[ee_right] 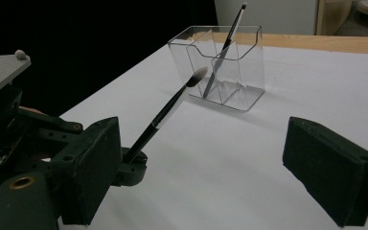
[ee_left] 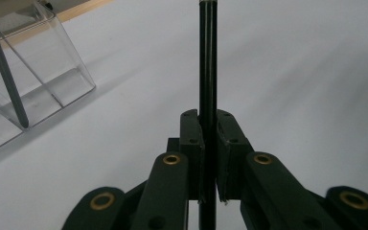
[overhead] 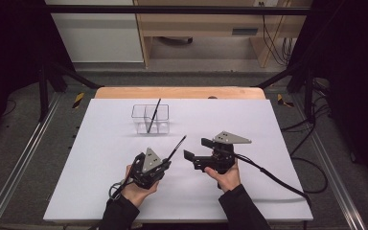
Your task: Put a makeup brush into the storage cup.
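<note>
High view: a white table [overhead: 100, 191], with a clear divided holder [overhead: 151, 119] standing toward the far side, slightly left of centre, and a dark brush [overhead: 153, 115] leaning inside it, tip above the rim. Nearer, at left of centre, the left gripper [overhead: 165, 162] in the person's left hand [overhead: 136, 190], jaws clamped together on the handle of a second, black makeup brush [overhead: 177, 146] that slants up and away toward the far right, clear of the tabletop. Just right of it, the right gripper [overhead: 195, 149] in the right hand [overhead: 227, 178], pointing left toward the brush, jaws apart with nothing between them, a cable trailing off to the near right. Both grippers well short of the holder. Left gripper view: two black jaws pressed against a thin black handle [ee_left: 208, 72] that runs straight up between them and out of the top edge; the holder [ee_left: 52, 81] at far left, with the grey shaft of the other brush [ee_left: 7, 81] propped inside. Right gripper view: the right gripper's [ee_right: 230, 158] wide black pads standing well apart, only bare table between them; beyond the left pad, the left gripper [ee_right: 129, 165] gripping the makeup brush [ee_right: 167, 108], its pale bristle tip raised toward the holder [ee_right: 220, 67] but not touching it; the other brush [ee_right: 225, 48] upright-tilted in a middle compartment.
</note>
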A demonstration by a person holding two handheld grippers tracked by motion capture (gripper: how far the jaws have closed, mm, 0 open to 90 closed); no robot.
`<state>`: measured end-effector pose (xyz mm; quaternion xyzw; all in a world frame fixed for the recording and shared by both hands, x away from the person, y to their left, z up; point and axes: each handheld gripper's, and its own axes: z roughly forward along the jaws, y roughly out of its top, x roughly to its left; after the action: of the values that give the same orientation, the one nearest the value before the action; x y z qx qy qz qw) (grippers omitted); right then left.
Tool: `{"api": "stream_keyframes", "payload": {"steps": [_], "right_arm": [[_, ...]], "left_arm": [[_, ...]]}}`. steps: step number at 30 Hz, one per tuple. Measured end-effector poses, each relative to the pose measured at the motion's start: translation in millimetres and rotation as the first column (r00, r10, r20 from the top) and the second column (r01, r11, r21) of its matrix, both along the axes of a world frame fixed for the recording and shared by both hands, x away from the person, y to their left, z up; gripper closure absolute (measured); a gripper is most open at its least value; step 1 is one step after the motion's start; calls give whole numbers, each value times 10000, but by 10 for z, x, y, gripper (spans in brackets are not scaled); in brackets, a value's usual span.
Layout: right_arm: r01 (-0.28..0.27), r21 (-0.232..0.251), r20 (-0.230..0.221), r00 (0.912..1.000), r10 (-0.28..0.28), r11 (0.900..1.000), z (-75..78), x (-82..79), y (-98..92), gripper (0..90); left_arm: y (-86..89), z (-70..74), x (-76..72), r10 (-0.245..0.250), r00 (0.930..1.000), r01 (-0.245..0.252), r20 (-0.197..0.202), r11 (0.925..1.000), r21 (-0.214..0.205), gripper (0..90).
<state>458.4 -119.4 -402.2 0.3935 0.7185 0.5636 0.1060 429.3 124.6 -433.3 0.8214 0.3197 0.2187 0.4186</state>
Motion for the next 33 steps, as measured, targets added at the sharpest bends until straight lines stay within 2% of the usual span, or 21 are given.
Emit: {"api": "stream_keyframes", "payload": {"steps": [6, 16, 24, 33], "right_arm": [[78, 166, -94, 9999, -76, 9998, -24, 5, 23, 175], [203, 556, -325, 9993, -185, 9982, -53, 19, 70, 248], [384, 952, -410, 9986, -347, 9947, -58, 24, 88, 336], [462, 1176, -508, 9979, -405, 9920, -83, 31, 118, 423]], "left_arm": [[-49, -28, -9, 30, 10000, -30, -35, 10000, -1, 827], [-77, -39, -20, 128, 9998, -133, -145, 9994, -322, 827], [-98, -32, -33, 134, 9998, -142, -151, 9987, -488, 827], [-163, -16, -46, 156, 9998, -166, -152, 9976, -666, 827]]}}
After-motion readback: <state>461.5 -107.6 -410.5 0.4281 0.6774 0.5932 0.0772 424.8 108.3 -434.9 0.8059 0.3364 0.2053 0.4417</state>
